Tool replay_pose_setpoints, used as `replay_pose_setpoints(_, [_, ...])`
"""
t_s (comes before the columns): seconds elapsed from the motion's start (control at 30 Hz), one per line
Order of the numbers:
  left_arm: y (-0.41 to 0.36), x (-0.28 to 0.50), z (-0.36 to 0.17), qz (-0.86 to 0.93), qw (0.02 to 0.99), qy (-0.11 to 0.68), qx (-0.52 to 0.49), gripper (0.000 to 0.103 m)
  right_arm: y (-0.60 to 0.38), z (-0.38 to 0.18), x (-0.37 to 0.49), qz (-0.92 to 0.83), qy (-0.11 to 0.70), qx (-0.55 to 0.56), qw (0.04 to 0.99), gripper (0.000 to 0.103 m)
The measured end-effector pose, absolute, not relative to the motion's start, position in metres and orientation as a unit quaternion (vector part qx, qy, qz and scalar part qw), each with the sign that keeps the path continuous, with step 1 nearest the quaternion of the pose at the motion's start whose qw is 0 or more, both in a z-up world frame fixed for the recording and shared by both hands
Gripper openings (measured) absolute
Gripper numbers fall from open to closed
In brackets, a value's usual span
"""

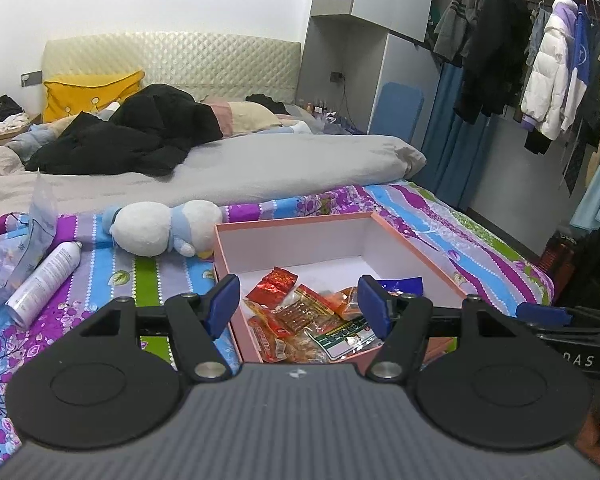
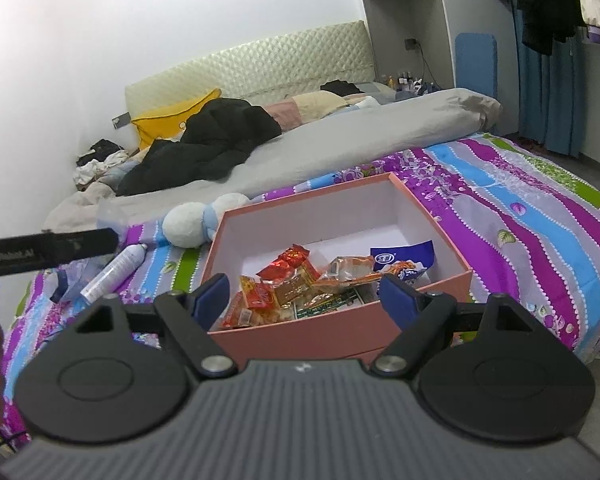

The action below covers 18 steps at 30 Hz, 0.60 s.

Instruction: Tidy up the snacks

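Seemingly the job is nearly done: the snacks point(image 2: 300, 284) sit piled in the pink box point(image 2: 340, 340) at centre frame, none loose on the bedsheet point(image 2: 540, 216), and the left gripper point(image 1: 296, 304) and right gripper point(image 2: 304, 298) both gape wide and empty.

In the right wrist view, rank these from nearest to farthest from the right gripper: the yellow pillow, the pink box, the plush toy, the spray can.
From the right gripper:
1. Pink box, straight ahead, its near wall between the open fingers.
2. Spray can, lying to the left.
3. Plush toy, beyond the box's far left corner; close to the can's far end.
4. Yellow pillow, against the headboard.
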<state>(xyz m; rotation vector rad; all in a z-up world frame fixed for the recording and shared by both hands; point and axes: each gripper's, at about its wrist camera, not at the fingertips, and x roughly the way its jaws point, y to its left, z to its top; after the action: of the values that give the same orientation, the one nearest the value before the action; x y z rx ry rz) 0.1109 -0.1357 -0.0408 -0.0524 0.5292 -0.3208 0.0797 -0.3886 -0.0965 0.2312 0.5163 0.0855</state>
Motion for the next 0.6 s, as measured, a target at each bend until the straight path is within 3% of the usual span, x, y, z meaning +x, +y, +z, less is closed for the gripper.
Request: replay_pose_setpoints(0.6, [-0.1316, 0.1104, -0.0397, -0.155, 0.954, 0.254, -0.029, 0.07, -0.3874, -0.0935, 0.0766, 0.04, 0.247, 0.11, 0.962, 0.084])
